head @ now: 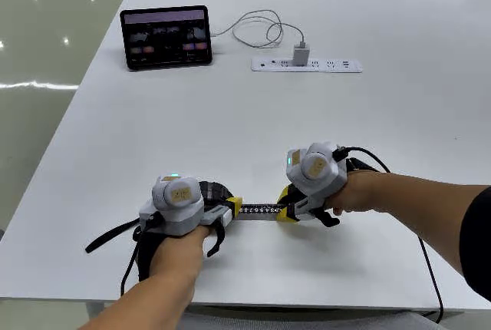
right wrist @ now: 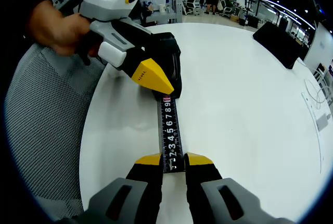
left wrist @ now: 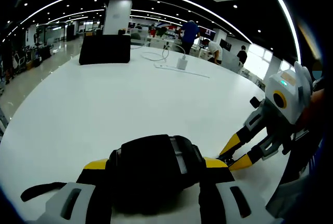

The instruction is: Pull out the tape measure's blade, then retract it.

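Note:
A black tape measure case sits on the white table, clamped between the yellow-tipped fingers of my left gripper, which is shut on it. A short length of its blade, with printed numbers, runs out toward my right gripper. That gripper is shut on the blade's end. In the head view the blade spans the small gap between the left gripper and the right gripper near the table's front edge. From the right gripper view the case lies behind the left gripper's yellow fingertip.
A dark tablet stands propped at the back left of the table. A white power strip with a plugged charger and looped cable lies at the back centre. A black strap trails from the left gripper.

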Tool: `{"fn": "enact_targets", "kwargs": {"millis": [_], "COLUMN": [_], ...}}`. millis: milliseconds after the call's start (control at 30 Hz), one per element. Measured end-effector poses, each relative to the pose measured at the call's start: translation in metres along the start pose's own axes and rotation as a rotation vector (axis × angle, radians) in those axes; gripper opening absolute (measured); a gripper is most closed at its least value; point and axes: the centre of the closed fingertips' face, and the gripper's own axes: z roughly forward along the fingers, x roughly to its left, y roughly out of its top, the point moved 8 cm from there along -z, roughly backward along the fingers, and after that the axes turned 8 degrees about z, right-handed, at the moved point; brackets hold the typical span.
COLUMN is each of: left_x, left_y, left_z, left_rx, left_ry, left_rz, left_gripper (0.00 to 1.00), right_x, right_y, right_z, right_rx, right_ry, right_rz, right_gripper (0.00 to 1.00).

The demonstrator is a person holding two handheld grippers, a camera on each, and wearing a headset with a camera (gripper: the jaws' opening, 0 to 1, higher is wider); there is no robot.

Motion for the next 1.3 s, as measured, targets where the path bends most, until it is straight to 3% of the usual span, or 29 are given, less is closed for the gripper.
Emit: {"fn": "enact_targets", "kwargs": {"millis": [1300], "left_x": [0.000], "left_y": [0.000], "left_z": [0.000], "left_rx": [0.008], "left_ry": [-0.009], "left_rz": [-0.005], "left_gripper": [0.63], "right_x": [0.005], "right_y": [0.022], "right_z": [0.018], "right_rx": [-0.033], "right_ry": [0.014], "right_rz": [0.001], "right_gripper": [0.12]}}
